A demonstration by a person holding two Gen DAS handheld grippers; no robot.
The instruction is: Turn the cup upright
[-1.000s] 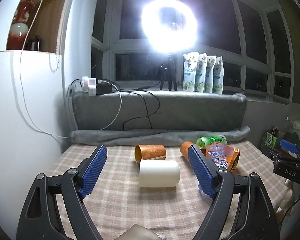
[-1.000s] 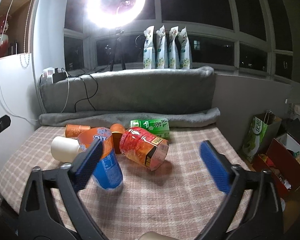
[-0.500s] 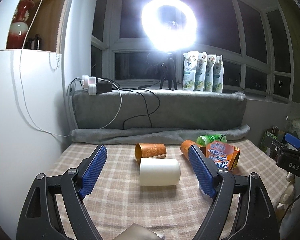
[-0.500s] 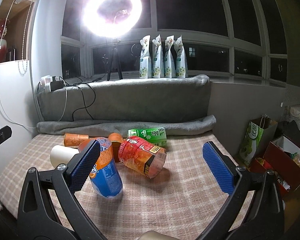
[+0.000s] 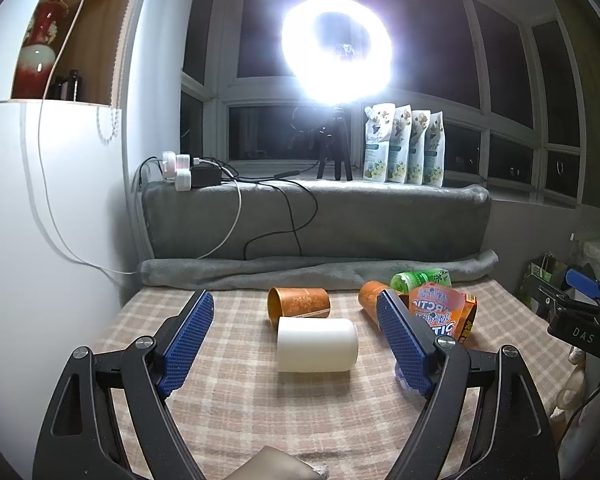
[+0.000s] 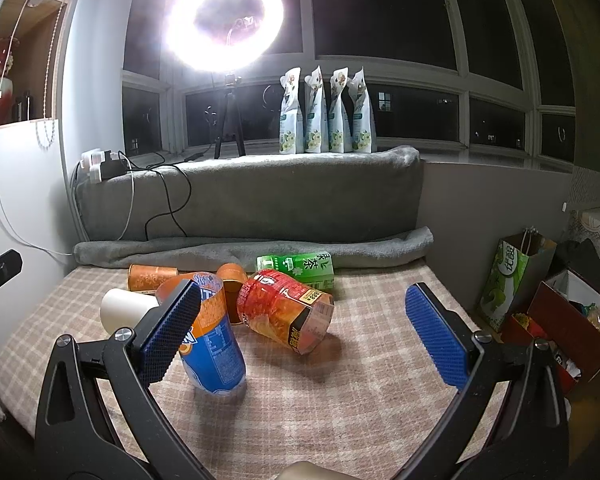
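Observation:
A white cup [image 5: 317, 344] lies on its side on the checked tablecloth [image 5: 260, 408], between my open left gripper's [image 5: 296, 344] blue fingers and a little beyond them. It also shows in the right wrist view [image 6: 126, 312]. An orange patterned cup [image 5: 299, 305] lies on its side just behind it. My right gripper [image 6: 304, 336] is open and empty. A red-orange cup [image 6: 286, 316] lies on its side ahead of it. A blue and orange cup [image 6: 214, 344] stands by its left finger [image 6: 172, 328].
A green carton [image 6: 298, 266] and a small orange cup [image 6: 232, 280] lie behind the red-orange cup. A grey blanket roll [image 6: 252, 250] bounds the far edge. A white wall [image 5: 40, 240] is at the left. Bags and boxes [image 6: 540, 300] stand beyond the right edge.
The right gripper has risen and tilted up a little, so the cups sit lower in its view. The left gripper has barely moved. Both stay open.

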